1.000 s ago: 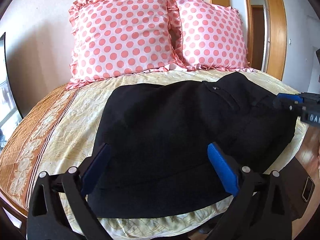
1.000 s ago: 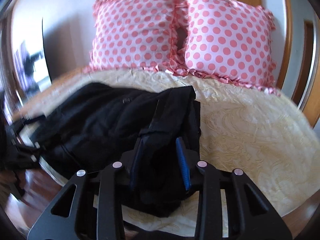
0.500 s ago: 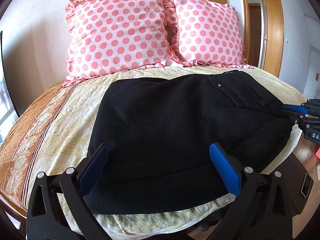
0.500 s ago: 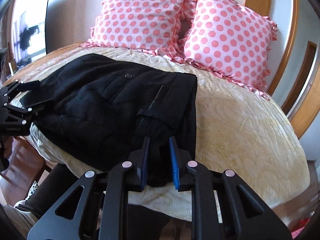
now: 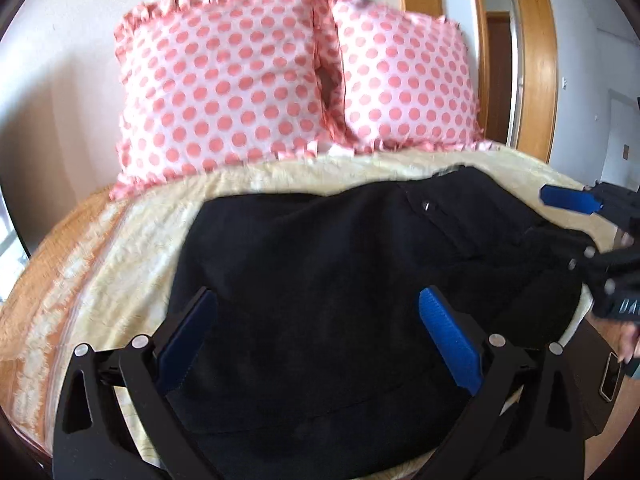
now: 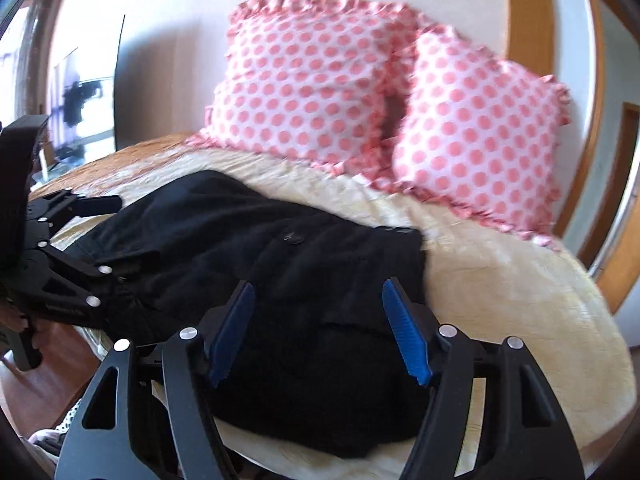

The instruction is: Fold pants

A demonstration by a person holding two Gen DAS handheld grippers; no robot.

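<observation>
Black pants (image 6: pixel 248 264), folded and lying on the bed (image 6: pixel 520 280) below two polka-dot pillows (image 5: pixel 224 92): right gripper (image 6: pixel 320 332), clenched on the cloth a moment ago, now opening in release; left gripper (image 5: pixel 316 336) spread, empty; fold apparently set
</observation>
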